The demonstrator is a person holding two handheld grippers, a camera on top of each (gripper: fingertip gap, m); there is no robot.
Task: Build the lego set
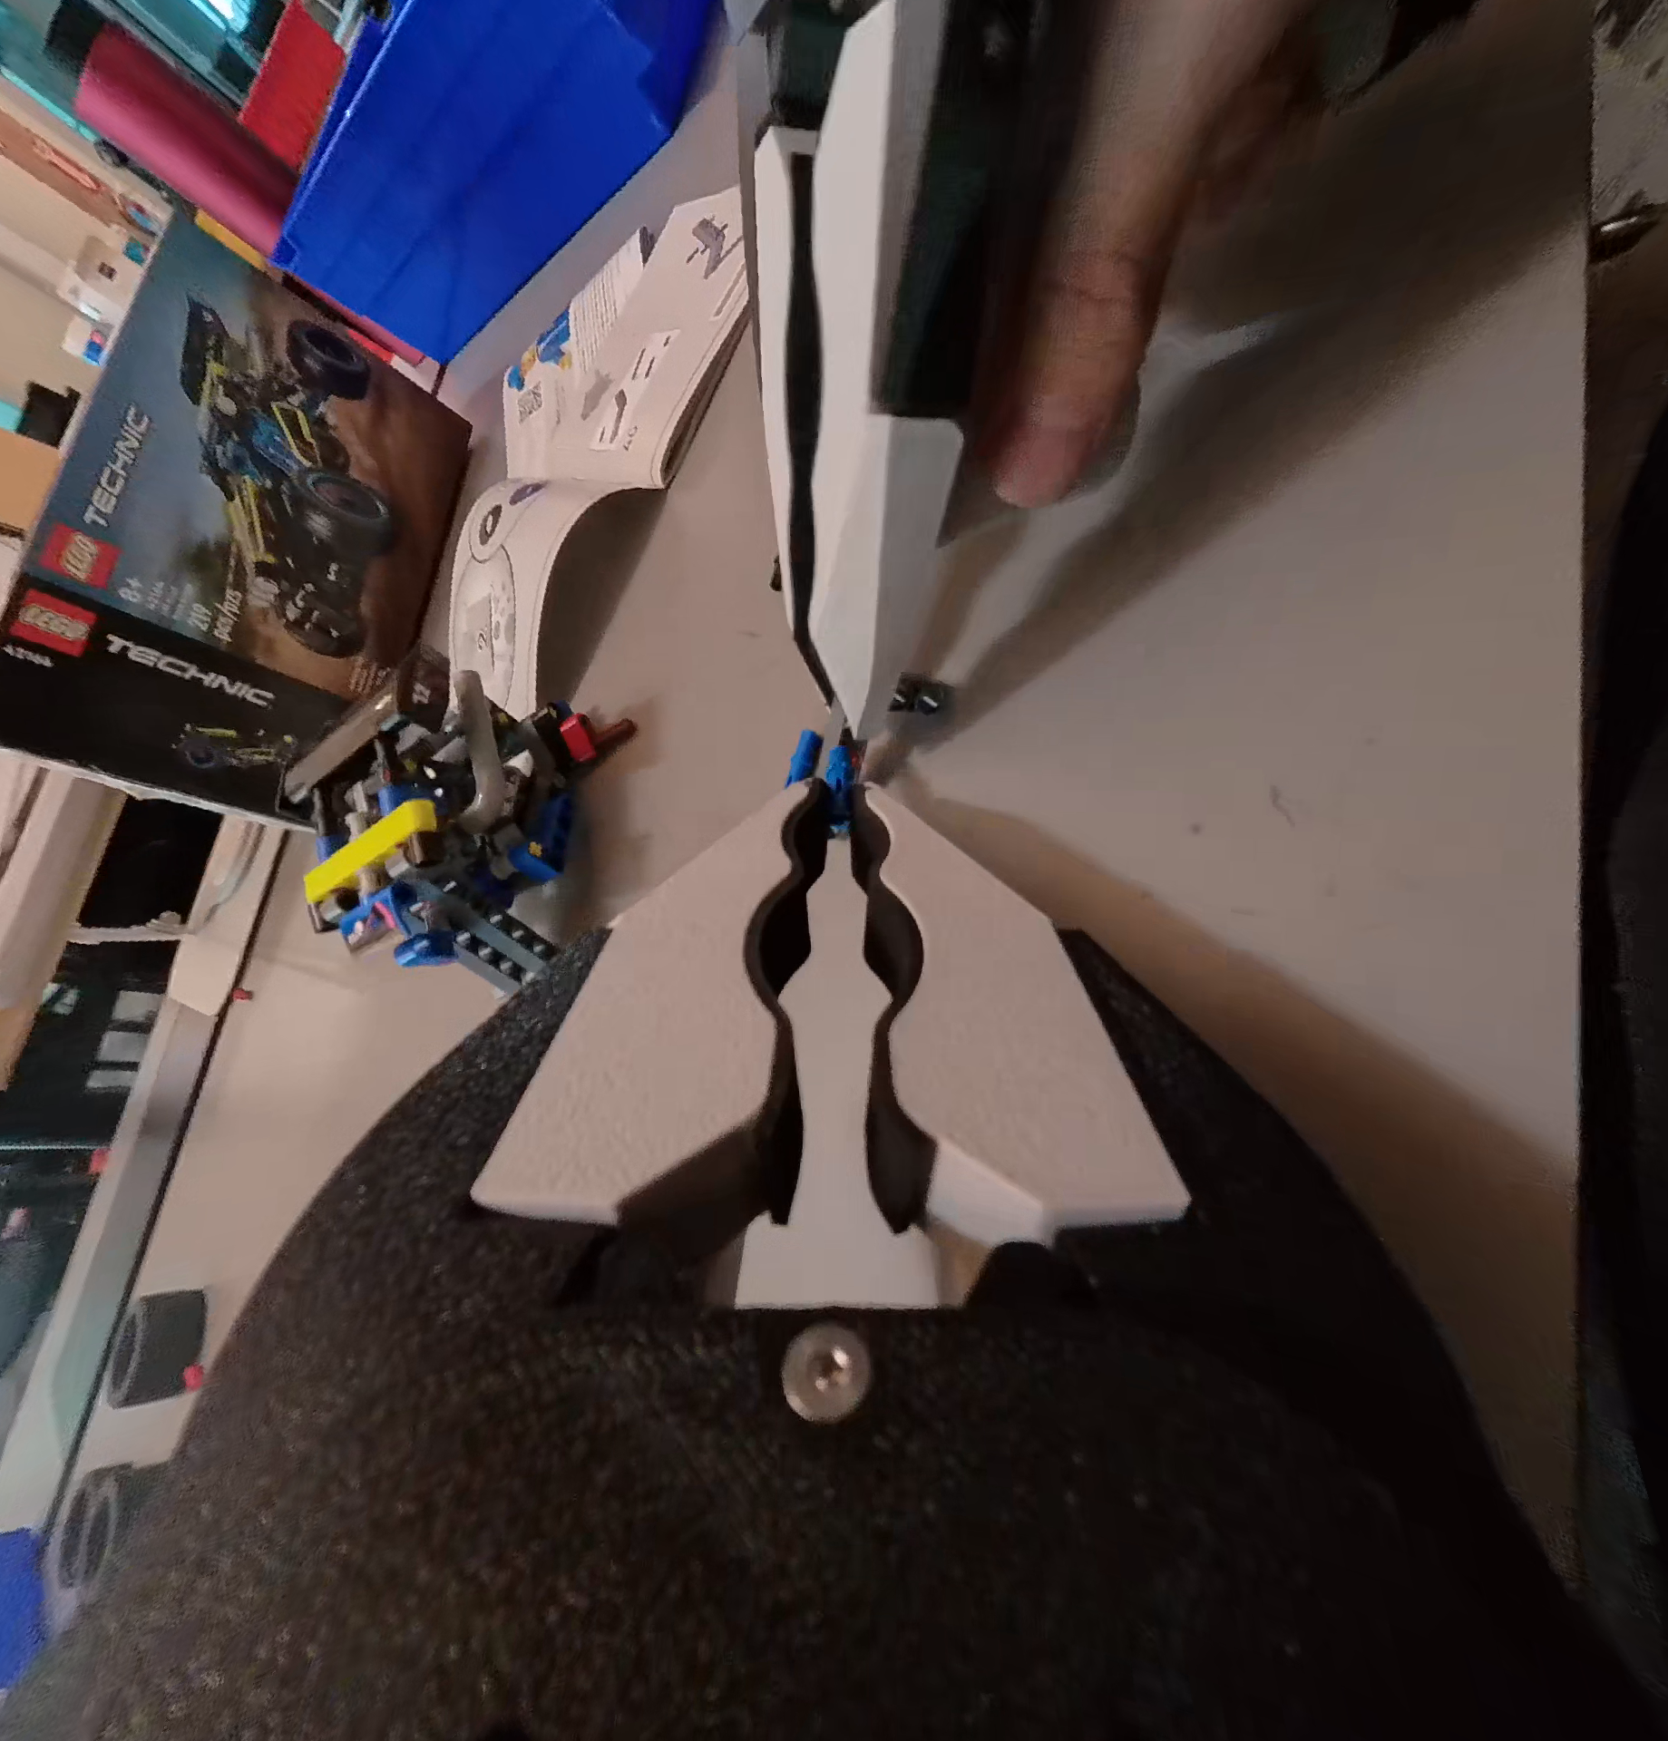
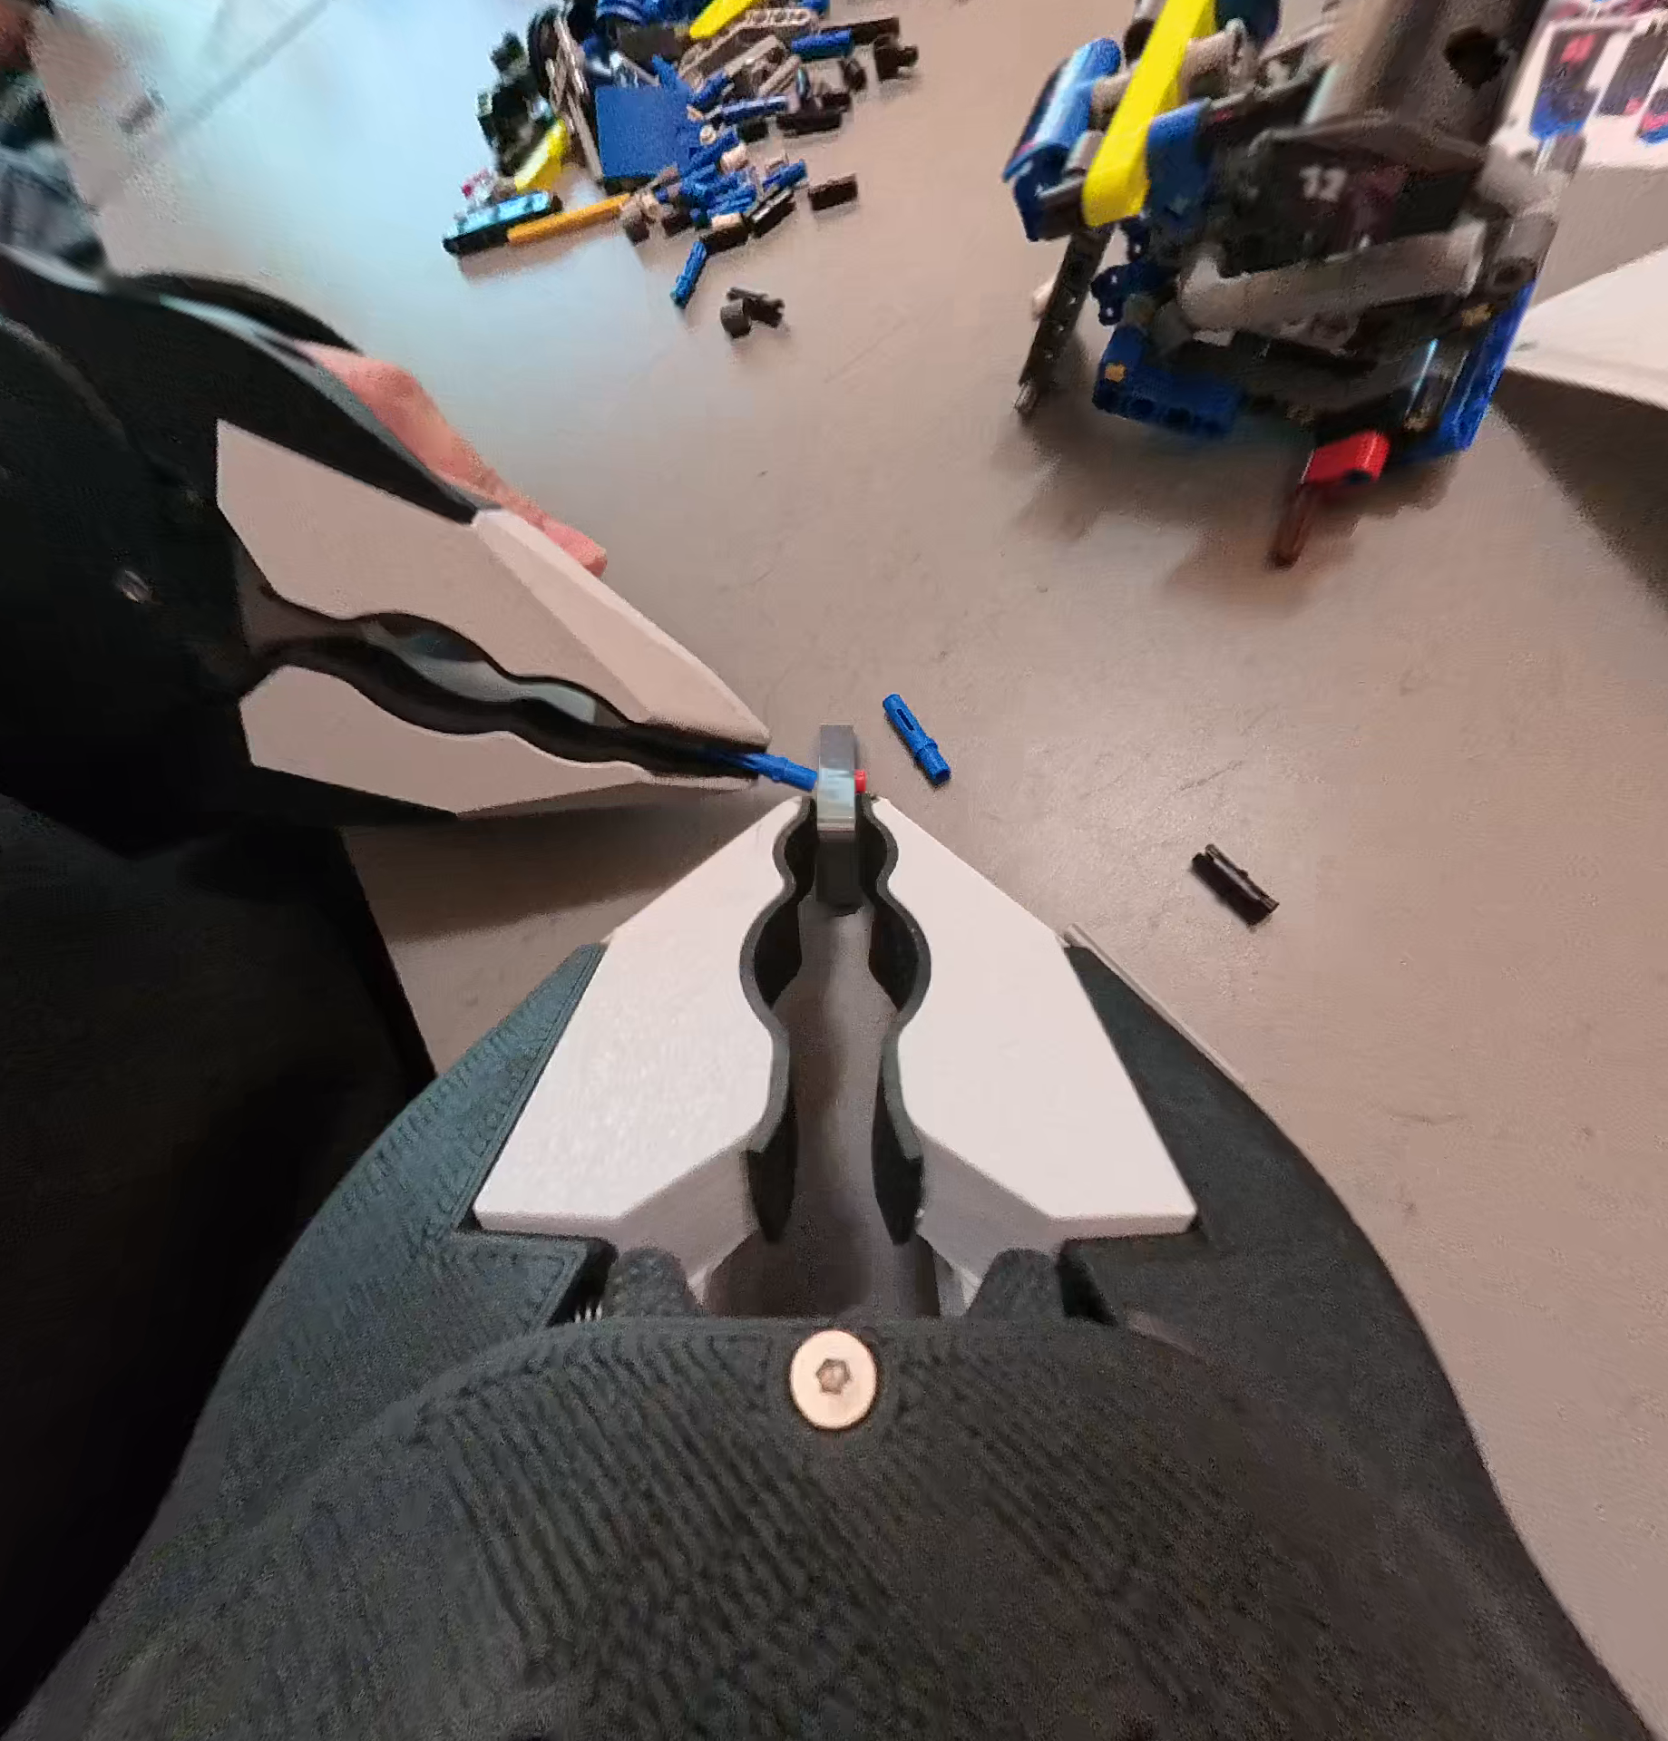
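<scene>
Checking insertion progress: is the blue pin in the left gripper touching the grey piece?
Touching. The right wrist view shows the blue pin tip meeting the grey piece side, no gap.

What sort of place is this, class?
Probably a hobby or workshop table indoors: a toy set box and open instruction booklet lie on the grey tabletop, beside a half-built model and loose pieces.

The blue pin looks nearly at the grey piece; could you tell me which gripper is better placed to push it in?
Left, probably. The left gripper grips the blue pin, its tip at the grey piece, which the right gripper holds.
</scene>
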